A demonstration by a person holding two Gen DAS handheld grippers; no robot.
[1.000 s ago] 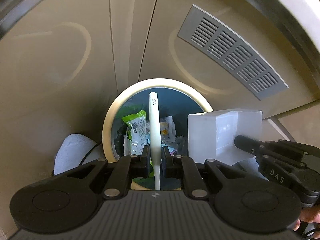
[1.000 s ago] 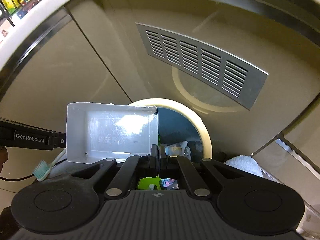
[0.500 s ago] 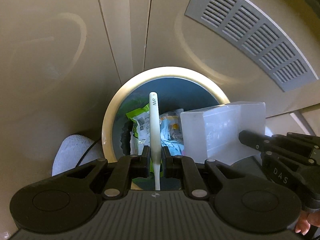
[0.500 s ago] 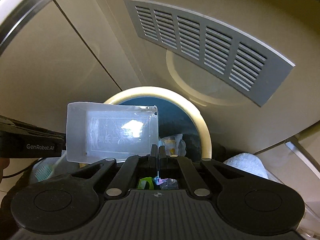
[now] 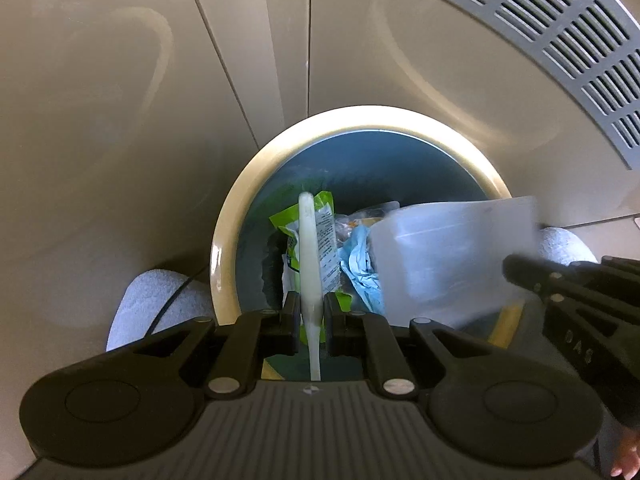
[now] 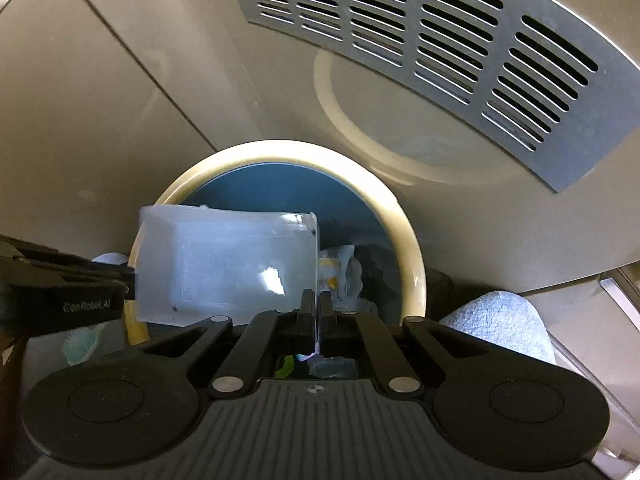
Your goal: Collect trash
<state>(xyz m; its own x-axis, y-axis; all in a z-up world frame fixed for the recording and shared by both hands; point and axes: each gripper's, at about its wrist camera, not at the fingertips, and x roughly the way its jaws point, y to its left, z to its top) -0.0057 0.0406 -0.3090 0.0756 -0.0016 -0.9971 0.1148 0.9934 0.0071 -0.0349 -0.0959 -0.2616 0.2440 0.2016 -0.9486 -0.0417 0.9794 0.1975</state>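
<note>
Left gripper (image 5: 311,312) clamped on a toothbrush (image 5: 309,248); right gripper (image 6: 315,312) clamped on a clear box's (image 6: 224,268) edge, both above the bin (image 5: 224,240).

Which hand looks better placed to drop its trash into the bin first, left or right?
Probably left. The left gripper holds the toothbrush directly over the bin opening, while the right gripper's plastic box overhangs the rim.
</note>
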